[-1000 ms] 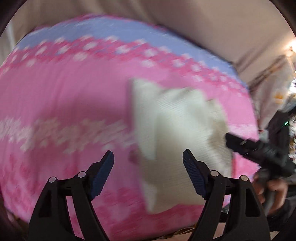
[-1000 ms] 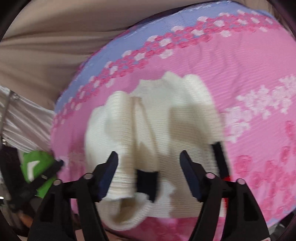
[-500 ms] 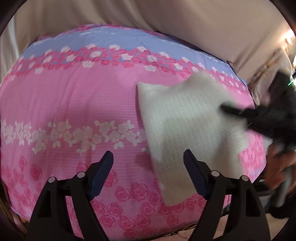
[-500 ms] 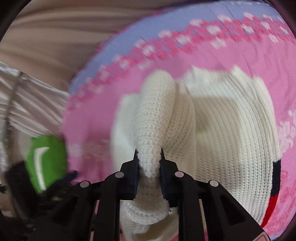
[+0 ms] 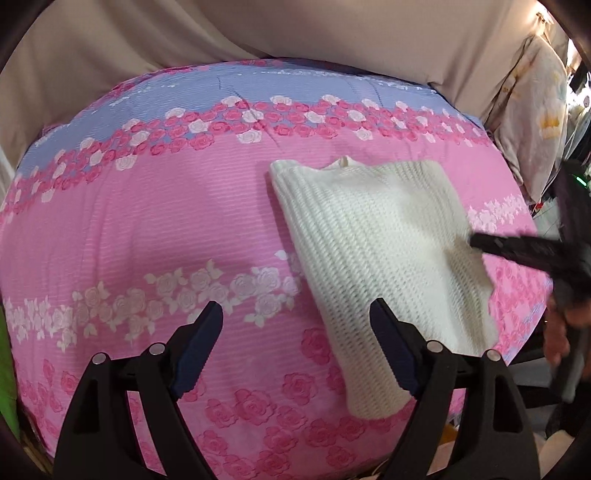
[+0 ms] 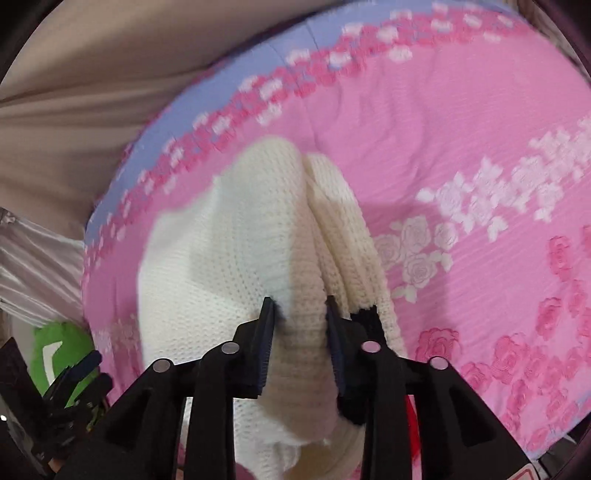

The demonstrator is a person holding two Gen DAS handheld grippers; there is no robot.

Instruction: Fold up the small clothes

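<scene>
A small cream knitted sweater [image 5: 376, 254] lies folded on the pink floral bed cover [image 5: 147, 221], on its right half. My left gripper [image 5: 295, 347] is open and empty, held above the cover just left of the sweater's near edge. My right gripper [image 6: 298, 325] is shut on a thick fold of the sweater [image 6: 236, 258] and holds that fold raised. In the left wrist view the right gripper [image 5: 517, 249] reaches in from the right at the sweater's right edge. A black and red trim shows under the right fingers.
The bed cover has a blue band [image 5: 280, 85] at the far side, against a beige wall or headboard [image 5: 295, 33]. A green object [image 6: 59, 350] sits off the bed's left edge. Pale cloth [image 5: 532, 103] hangs at the far right.
My right gripper closed on a fold of the sweater and has carried it across. The sweater went from crumpled to a flatter folded shape. My left gripper stayed open and drew back.
</scene>
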